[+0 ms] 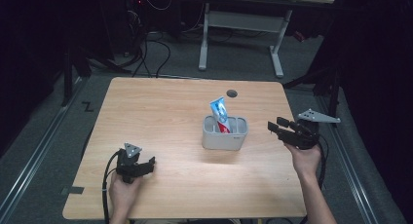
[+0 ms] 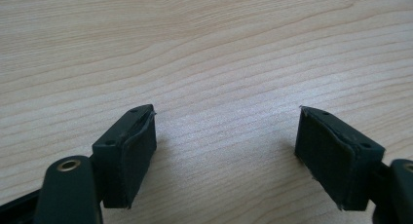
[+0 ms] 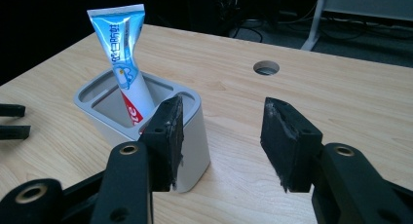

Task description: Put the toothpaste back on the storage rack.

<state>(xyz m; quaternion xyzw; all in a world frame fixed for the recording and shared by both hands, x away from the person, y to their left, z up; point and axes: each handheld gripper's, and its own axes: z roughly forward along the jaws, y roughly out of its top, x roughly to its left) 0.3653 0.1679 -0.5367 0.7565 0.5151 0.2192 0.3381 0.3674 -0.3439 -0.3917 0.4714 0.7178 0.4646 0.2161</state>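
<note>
My left claw sits low on the pale woodgrain tabletop, jaws apart, nothing between. Centre: the glossy blue-white toothpaste tube leans in the rounded grey holder. My right claw hovers just beside the holder, half open, empty.

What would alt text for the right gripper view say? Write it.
A blue-and-white toothpaste tube stands tilted in a grey holder on a wooden table. The right gripper has its black jaws open and empty in front, beside the holder. A round hole is in the tabletop behind.
</note>
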